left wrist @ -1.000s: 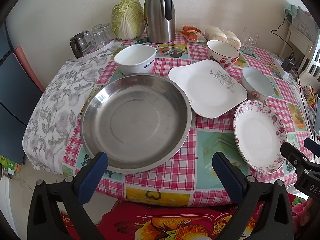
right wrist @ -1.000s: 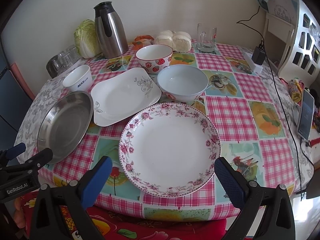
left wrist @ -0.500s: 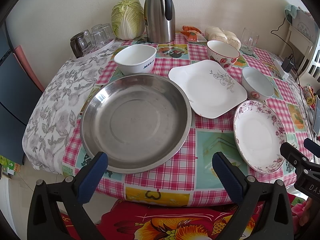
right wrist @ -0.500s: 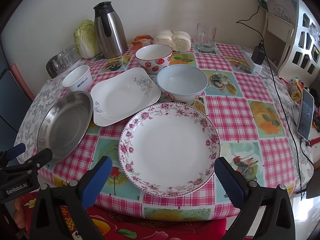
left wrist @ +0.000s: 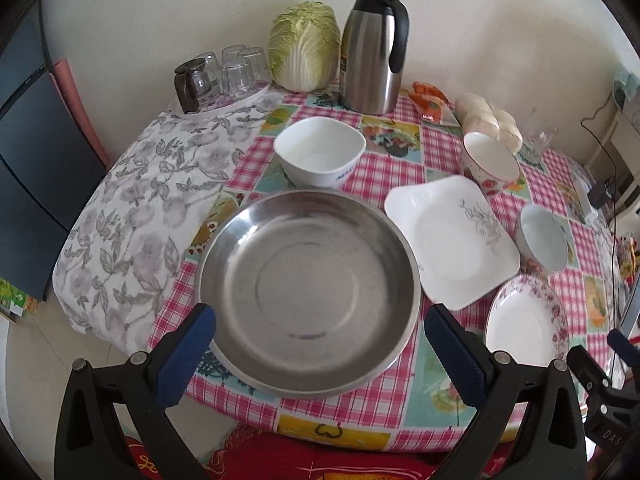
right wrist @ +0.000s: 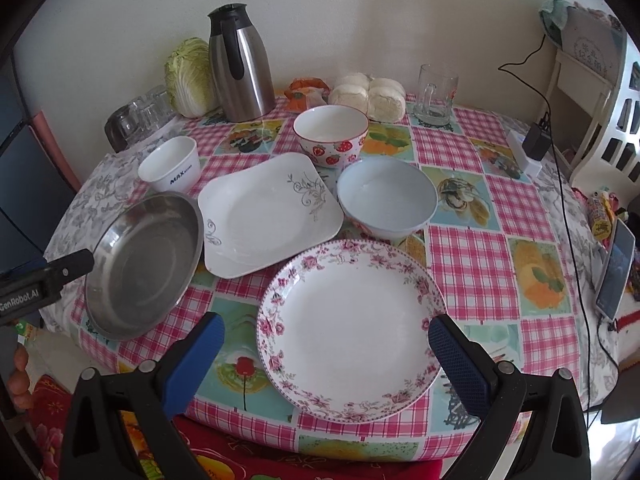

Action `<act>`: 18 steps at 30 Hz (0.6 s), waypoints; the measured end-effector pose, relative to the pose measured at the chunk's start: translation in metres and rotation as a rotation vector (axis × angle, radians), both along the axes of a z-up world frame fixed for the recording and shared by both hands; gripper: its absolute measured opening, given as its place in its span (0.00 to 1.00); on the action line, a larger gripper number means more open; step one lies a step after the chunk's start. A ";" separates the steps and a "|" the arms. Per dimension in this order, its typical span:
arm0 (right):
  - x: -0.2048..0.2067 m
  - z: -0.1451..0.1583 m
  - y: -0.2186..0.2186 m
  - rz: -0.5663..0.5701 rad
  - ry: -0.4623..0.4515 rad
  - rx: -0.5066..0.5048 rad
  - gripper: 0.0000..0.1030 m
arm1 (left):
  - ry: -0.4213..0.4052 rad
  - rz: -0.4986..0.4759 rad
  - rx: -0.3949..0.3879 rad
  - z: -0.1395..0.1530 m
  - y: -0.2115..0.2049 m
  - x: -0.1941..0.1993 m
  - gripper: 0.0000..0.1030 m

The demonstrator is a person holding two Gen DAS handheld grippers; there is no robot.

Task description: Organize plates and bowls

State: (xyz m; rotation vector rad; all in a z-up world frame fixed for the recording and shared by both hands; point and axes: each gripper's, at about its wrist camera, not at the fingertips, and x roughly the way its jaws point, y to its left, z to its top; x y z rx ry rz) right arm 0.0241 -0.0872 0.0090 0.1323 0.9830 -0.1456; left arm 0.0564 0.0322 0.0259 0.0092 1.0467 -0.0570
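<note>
A steel dish (left wrist: 308, 296) lies at the table's near left, straight before my open, empty left gripper (left wrist: 320, 354). A round floral plate (right wrist: 352, 328) lies before my open, empty right gripper (right wrist: 326, 362). A square white plate (right wrist: 268, 212) lies between them. Behind stand a white square bowl (left wrist: 320, 152), a strawberry bowl (right wrist: 331, 134) and a pale blue bowl (right wrist: 386, 198). The floral plate (left wrist: 526, 326) also shows in the left wrist view.
At the back stand a steel thermos jug (right wrist: 240, 66), a cabbage (left wrist: 304, 46), glasses on a tray (left wrist: 224, 76), buns (right wrist: 368, 94) and a glass mug (right wrist: 434, 94). A phone (right wrist: 614, 268) and a cable lie at the right edge. The tablecloth (right wrist: 472, 264) is pink check.
The left gripper has moved forward and turned left, so the steel dish sits closer and more central. The right gripper has edged forward over the table's near edge. No dish has moved.
</note>
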 end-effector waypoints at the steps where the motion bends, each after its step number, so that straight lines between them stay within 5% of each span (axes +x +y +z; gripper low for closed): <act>1: 0.005 0.004 0.001 0.001 -0.007 -0.003 1.00 | 0.003 0.016 -0.016 0.003 0.002 0.007 1.00; 9: 0.044 0.005 0.016 0.034 -0.036 0.069 1.00 | 0.025 0.099 -0.054 -0.002 0.009 0.043 1.00; 18: 0.074 -0.031 0.034 0.073 -0.004 0.205 1.00 | 0.030 0.221 -0.082 -0.035 0.048 0.061 1.00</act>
